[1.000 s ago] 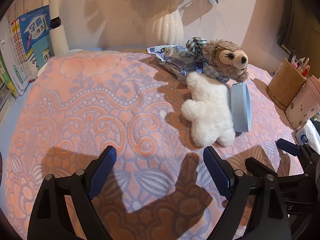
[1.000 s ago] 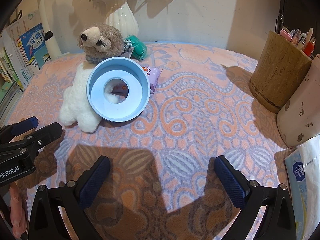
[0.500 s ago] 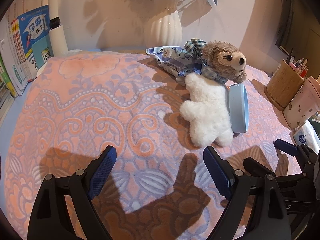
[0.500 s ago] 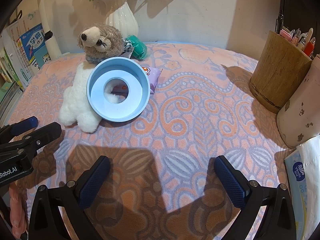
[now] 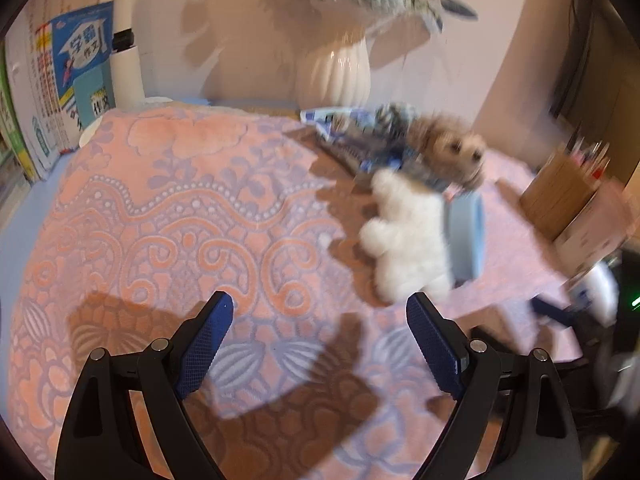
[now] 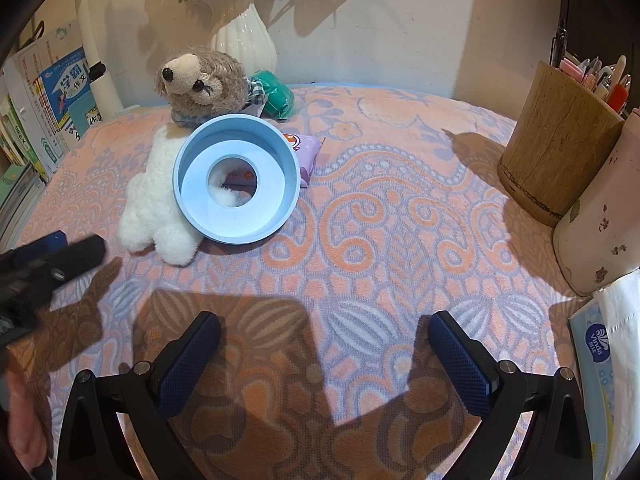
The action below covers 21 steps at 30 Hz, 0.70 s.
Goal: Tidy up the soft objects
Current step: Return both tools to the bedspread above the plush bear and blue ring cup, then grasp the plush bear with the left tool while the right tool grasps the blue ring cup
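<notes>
A plush dog (image 5: 408,236) (image 6: 160,200) with a white body and brown head lies on the patterned orange blanket (image 5: 180,220) (image 6: 400,220). A light blue ring-shaped dish (image 5: 466,236) (image 6: 236,180) leans against its side. A blue-white soft packet (image 5: 340,128) lies behind the head, with a purple packet (image 6: 306,154) and a green roll (image 6: 276,96) close by. My left gripper (image 5: 320,320) hovers open over bare blanket, just short of the plush's feet. Nearer the front, my right gripper (image 6: 324,332) also stands open with nothing between its fingers.
A white vase (image 5: 332,68) (image 6: 244,40) stands at the back wall, books (image 5: 60,80) (image 6: 52,100) at the left. A wooden pen holder (image 6: 556,140) (image 5: 560,192), a pink cup (image 6: 600,216) and a tissue pack (image 6: 604,380) crowd the right edge.
The left wrist view has shifted and rolled slightly and is now blurred; the plush sits a little further left in it. The right wrist view is unchanged.
</notes>
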{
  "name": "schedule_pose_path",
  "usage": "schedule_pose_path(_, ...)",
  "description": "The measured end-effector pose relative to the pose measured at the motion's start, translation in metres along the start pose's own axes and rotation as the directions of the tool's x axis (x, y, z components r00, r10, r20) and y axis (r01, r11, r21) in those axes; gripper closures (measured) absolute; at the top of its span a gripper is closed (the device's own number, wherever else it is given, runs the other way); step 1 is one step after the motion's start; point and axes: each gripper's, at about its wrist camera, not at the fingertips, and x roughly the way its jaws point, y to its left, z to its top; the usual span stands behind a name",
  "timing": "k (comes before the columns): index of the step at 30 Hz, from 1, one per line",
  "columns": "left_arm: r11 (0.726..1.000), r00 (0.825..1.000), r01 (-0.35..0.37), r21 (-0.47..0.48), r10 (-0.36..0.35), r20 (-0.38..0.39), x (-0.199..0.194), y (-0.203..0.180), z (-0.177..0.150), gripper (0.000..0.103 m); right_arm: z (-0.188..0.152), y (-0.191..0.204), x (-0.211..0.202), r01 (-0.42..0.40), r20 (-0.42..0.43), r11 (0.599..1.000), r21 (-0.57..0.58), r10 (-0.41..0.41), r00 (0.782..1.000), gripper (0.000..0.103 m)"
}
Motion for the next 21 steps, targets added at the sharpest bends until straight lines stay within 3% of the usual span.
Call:
schedule_pose_path(4,0.996,0.998,0.069,-0.056,-0.069,0.002,-0.01,0.0,0.019,0.015,0.0,0.0,0.0,0.0,0.0,1.0,0.0,0.0,1.0,0.0)
schedule_pose_path(12,0.981,0.982,0.19,-0.025,-0.19,0.007,-0.01,-0.026,0.07,0.015,0.0,-0.001,0.0,-0.003,-0.006,1.0,0.002,0.003,1.0,0.0)
schedule_pose_path(16,0.968,0.967,0.25,0.003,-0.249,-0.058,0.014,-0.047,0.088,0.015,0.006,-0.003,-0.001,-0.073,-0.144,0.994,-0.081,0.061,0.988,0.0)
schedule_pose_path(18,0.964,0.961,0.264,-0.012,-0.264,-0.076,0.024,-0.053,0.095,0.015,0.006,-0.009,-0.002,-0.107,-0.147,0.993,-0.055,0.098,0.984,0.0)
schedule_pose_path(21,0.96,0.953,0.28,-0.024,-0.281,-0.111,0.041,-0.062,0.102,0.016,0.008,-0.005,-0.002,-0.099,-0.19,0.992,-0.075,0.084,0.978,0.0)
